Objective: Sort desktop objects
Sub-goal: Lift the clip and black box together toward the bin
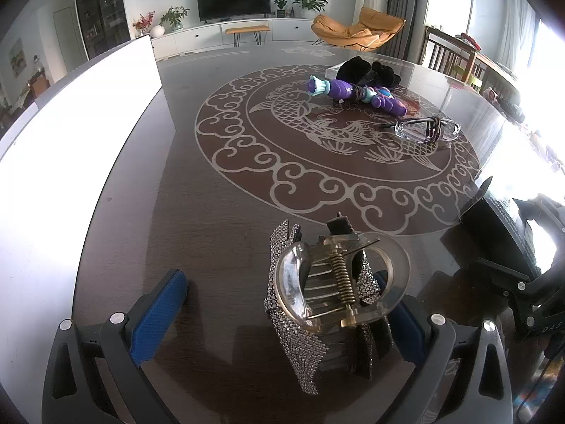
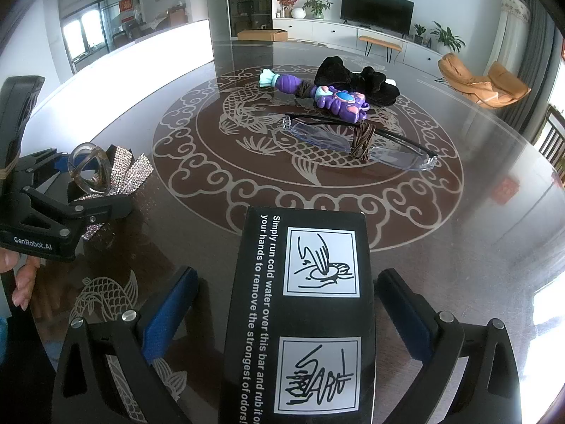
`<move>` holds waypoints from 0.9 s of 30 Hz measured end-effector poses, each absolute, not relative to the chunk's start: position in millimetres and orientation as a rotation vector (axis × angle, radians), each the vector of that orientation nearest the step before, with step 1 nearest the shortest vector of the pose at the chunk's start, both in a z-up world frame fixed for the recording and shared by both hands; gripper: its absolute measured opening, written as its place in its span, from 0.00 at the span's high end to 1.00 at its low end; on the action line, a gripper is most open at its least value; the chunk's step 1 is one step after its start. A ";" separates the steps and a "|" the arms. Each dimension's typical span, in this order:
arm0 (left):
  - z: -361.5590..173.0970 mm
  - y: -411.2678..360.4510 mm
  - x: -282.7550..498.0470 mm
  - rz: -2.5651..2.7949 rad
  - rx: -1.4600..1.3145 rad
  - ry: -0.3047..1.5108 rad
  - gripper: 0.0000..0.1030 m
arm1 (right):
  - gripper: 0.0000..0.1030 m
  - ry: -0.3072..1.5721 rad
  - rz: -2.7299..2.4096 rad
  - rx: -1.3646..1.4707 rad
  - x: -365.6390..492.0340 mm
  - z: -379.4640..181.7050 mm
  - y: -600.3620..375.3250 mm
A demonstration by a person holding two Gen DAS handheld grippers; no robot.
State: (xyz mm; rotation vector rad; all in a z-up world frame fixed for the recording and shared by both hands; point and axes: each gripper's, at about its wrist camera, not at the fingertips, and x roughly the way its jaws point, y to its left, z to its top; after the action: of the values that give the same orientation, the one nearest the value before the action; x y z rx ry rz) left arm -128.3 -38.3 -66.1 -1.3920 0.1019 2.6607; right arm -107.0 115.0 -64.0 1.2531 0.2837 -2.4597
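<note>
**Two items set down near the table edge, three more waiting in the middle**

The left gripper [image 1: 282, 304] stands with its jaws spread wide around a clear hair claw [image 1: 339, 282] that sits on a rhinestone bow clip [image 1: 300, 335]. The right blue pad is close behind the pile and may touch it; the left pad [image 1: 159, 314] is well clear, so nothing is pinched. From the right wrist view the pile rests on the table [image 1: 212, 194] on its own, just in front of that gripper's fingers.

The right gripper [image 2: 286, 321] is likewise spread, with a black box [image 2: 296, 318] lying flat between its pads; there is visible gap on both sides. The box bears printed instructions about rubbing a bar under cold water, so it probably holds a soap-like bar, though its contents are hidden. With both sets of jaws open over items resting on the table, this looks like either a release or a pause before a pinch; the frames alone do not settle which.

Near the table's centre, over the fish pattern, lie a purple toy [image 2: 317, 95], a black fabric piece [image 2: 353, 77] touching it from behind, and glasses [image 2: 356, 141] with a brown band wrapped round the bridge. These are grouped well apart from the near items, which suggests sorting by place on the tabletop.

No bin, tray or basket shows in either view. A white flat thing [image 1: 333, 69] peeks out beneath the black fabric; what it is cannot be told.
</note>
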 end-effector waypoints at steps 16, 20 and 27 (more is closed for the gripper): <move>-59.7 -69.5 -111.4 2.629 -1.301 -0.138 0.00 | 0.01 0.282 -2.459 1.253 -106.1 -63.9 115.7; -61.4 -59.4 -105.8 2.661 -1.331 -0.029 0.00 | 0.00 0.283 -2.457 1.255 -106.7 -65.2 115.6; -64.5 -31.4 -118.9 2.651 -1.397 0.175 0.00 | 0.00 0.280 -2.454 1.260 -107.0 -65.3 115.4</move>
State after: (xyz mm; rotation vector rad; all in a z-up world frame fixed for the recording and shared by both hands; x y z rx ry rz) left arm -118.9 -31.4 -64.5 -1.3968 0.1754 2.6509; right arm -107.0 115.4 -65.3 1.2603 0.2801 -2.4544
